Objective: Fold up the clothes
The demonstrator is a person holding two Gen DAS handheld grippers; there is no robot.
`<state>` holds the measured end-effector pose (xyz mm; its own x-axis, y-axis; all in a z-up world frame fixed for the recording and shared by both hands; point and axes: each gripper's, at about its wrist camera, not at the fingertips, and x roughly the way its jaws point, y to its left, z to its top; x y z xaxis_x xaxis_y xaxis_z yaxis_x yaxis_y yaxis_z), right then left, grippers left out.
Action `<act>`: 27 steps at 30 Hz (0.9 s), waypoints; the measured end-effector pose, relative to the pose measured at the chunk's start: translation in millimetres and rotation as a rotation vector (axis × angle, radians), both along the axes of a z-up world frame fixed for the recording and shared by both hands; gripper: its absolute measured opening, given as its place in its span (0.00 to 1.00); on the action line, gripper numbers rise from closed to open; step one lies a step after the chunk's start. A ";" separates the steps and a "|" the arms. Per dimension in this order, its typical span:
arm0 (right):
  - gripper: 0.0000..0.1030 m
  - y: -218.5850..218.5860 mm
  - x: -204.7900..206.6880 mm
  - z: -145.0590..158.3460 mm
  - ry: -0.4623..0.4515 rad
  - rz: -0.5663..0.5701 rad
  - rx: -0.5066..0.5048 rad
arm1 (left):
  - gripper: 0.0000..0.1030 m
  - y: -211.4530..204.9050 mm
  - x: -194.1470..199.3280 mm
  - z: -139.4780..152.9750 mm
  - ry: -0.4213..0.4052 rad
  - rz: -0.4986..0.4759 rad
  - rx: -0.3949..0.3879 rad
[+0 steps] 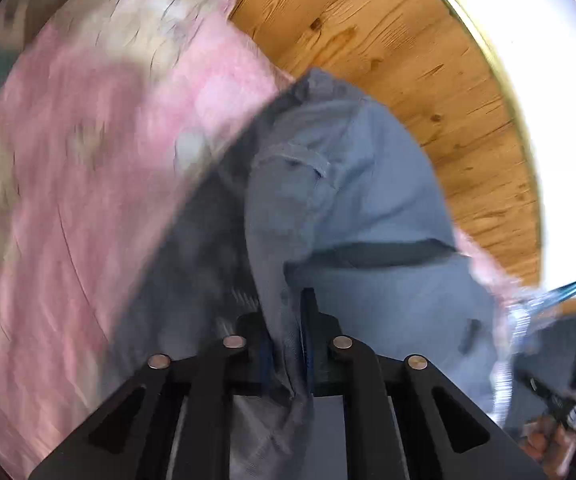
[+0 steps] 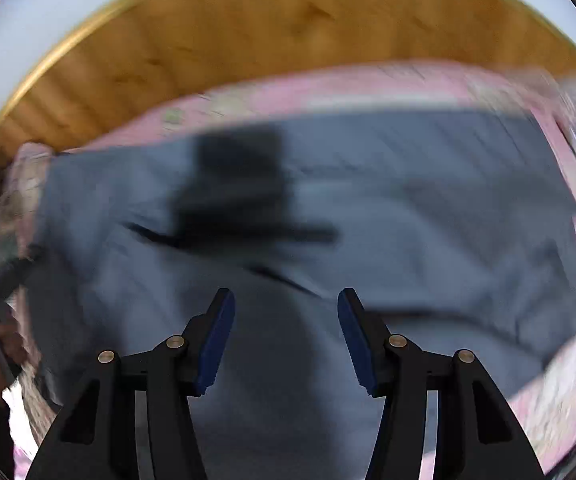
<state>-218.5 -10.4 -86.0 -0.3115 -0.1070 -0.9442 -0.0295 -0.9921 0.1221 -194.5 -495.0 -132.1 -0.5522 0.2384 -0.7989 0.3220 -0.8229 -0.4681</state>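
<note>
Cloth [image 1: 367, 200], grey-blue, is pinched between the left gripper's [image 1: 288, 336] pressed fingers over a pink blanket [image 1: 68, 200]. The right gripper [image 2: 286, 336] hangs spread above the cloth, gripping nothing.

The left wrist camera sits just behind its tongs [image 1: 288, 344] and looks along them, very close to a blue-grey garment [image 1: 367, 184] bunched in front, with pink bedding [image 1: 88, 200] to the left and a wooden headboard [image 1: 407, 60] far right. The right wrist camera looks past its own tongs [image 2: 286, 336] down onto the same garment [image 2: 407, 220], spread wide, with the bedding [image 2: 367, 88] and headboard [image 2: 248, 32] beyond. Both views share garment, bedding and headboard; both are motion-blurred.
</note>
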 end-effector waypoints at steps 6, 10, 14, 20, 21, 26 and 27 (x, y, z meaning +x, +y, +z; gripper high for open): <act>0.53 154.5 70.4 -42.8 -0.101 -0.349 -0.014 | 0.05 -43.5 -51.1 37.2 0.015 0.094 -0.025; 0.56 256.7 109.4 -56.8 -0.091 -0.594 -0.095 | 0.14 -21.7 -28.3 30.8 -0.085 -0.010 0.021; 0.59 334.7 114.6 -62.1 -0.036 -0.740 -0.122 | 0.24 -16.4 50.1 47.7 -0.066 0.009 0.055; 0.60 363.6 39.3 -30.5 0.072 -0.623 -0.141 | 0.34 -9.3 160.0 52.8 -0.120 0.115 0.044; 0.60 354.2 24.6 -28.0 0.078 -0.591 -0.147 | 0.34 -5.4 167.6 51.3 -0.129 0.121 0.052; 0.66 359.7 -45.3 -38.9 0.046 -0.527 -0.102 | 0.34 32.7 193.3 31.4 -0.195 0.114 0.120; 0.66 367.3 -53.3 -45.7 0.032 -0.541 -0.082 | 0.34 41.3 198.1 26.9 -0.209 0.113 0.117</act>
